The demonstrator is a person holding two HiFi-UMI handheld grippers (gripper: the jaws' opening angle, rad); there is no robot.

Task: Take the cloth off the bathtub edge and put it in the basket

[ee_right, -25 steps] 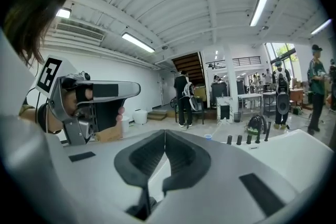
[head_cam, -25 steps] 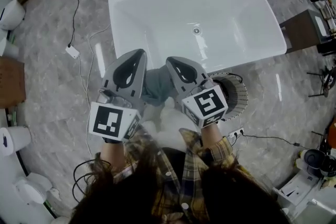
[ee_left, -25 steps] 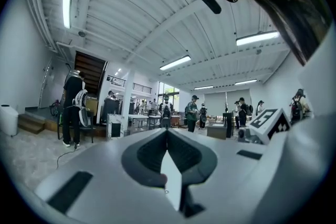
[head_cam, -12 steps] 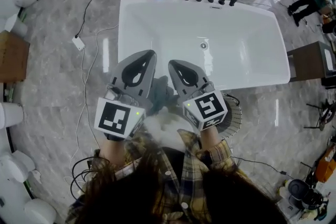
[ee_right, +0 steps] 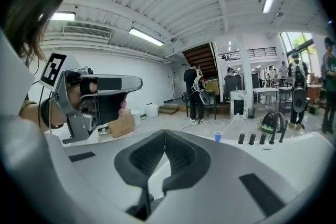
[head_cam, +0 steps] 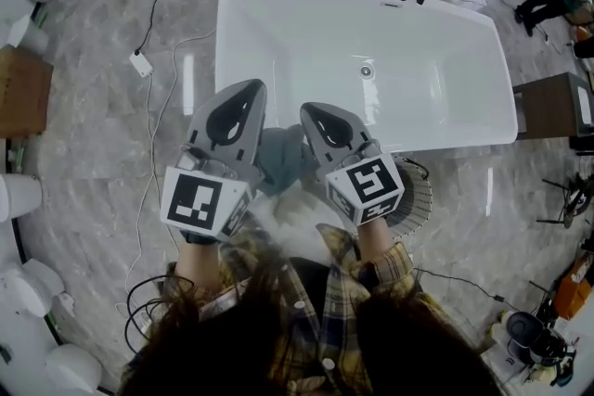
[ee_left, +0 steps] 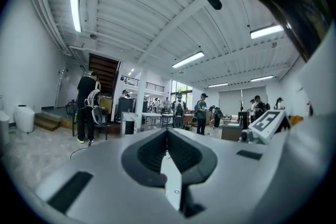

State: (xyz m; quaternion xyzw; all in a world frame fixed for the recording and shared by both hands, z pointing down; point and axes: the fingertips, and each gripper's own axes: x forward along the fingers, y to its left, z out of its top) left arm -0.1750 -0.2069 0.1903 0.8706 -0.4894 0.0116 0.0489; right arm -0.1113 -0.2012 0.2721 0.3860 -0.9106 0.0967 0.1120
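Cloth point(head_cam: 281, 159), grey, lies on the bathtub point(head_cam: 445, 42) edge at the tub's six o'clock, between your two claws. Your left claw point(head_cam: 251, 90) and right claw point(head_cam: 309, 111) are both clenched on nothing. The basket point(head_cam: 419, 195) sits at four o'clock from the cloth.

One bathtub point(head_cam: 445, 97), one cloth point(head_cam: 283, 158), one basket point(head_cam: 419, 195).
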